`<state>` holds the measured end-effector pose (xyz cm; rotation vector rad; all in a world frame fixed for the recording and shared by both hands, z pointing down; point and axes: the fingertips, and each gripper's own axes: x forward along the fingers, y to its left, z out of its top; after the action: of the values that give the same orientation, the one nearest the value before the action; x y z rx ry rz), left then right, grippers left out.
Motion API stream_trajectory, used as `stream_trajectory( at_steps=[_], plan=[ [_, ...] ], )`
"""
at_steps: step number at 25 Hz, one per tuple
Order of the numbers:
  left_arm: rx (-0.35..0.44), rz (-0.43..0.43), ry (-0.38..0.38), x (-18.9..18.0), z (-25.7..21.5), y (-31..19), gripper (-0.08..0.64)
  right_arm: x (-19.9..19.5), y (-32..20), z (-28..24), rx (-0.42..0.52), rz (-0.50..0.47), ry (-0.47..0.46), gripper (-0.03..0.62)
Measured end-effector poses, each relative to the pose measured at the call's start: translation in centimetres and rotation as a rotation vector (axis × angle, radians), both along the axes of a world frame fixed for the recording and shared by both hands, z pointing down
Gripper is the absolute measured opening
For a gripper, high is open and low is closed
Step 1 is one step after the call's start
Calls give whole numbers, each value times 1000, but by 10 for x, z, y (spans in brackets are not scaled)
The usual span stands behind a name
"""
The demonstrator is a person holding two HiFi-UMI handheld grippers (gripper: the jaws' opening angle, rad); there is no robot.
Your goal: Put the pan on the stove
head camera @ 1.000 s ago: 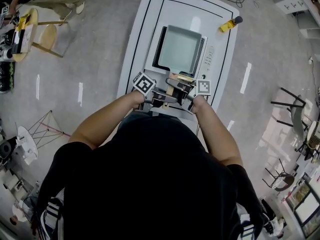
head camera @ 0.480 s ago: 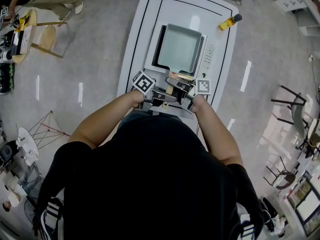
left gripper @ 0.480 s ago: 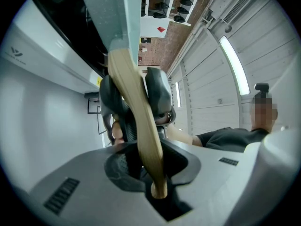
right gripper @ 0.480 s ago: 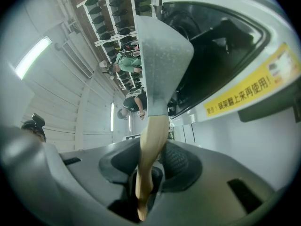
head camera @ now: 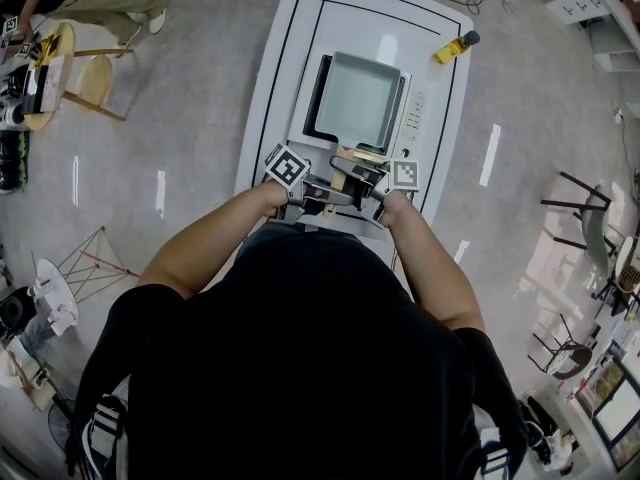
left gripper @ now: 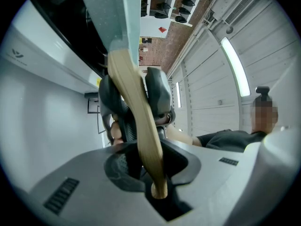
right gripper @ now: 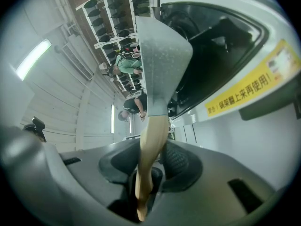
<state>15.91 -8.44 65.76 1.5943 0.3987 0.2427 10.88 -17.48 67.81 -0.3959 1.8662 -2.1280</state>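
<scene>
Floor (head camera: 180, 118): grey, polished, w/ white light streaks (head camera: 492, 153) at centre-right. White table (head camera: 370, 28) w/ black border line, top centre. Round wooden stool (head camera: 95, 73) upper left. Black-frame chairs (head camera: 580, 203) right edge. Thin wire frame (head camera: 95, 253) lower left. Left gripper view: brick wall (left gripper: 169, 36) top centre, ceiling strip light (left gripper: 233, 65) upper right, white panelled wall (left gripper: 211, 102). Right gripper view: shelves (right gripper: 110, 8) w/ dark items, top.

Speckled grey pan (head camera: 357, 98), tan handle (left gripper: 136, 121), white stove (head camera: 424, 110) with black top.
</scene>
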Motion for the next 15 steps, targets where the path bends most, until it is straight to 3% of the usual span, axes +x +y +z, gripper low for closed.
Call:
stream_trajectory(
  at_steps=[15],
  plan=[
    [-12, -23, -22, -1, 2, -2, 87, 2, -3, 4, 25, 30, 1, 147]
  ],
)
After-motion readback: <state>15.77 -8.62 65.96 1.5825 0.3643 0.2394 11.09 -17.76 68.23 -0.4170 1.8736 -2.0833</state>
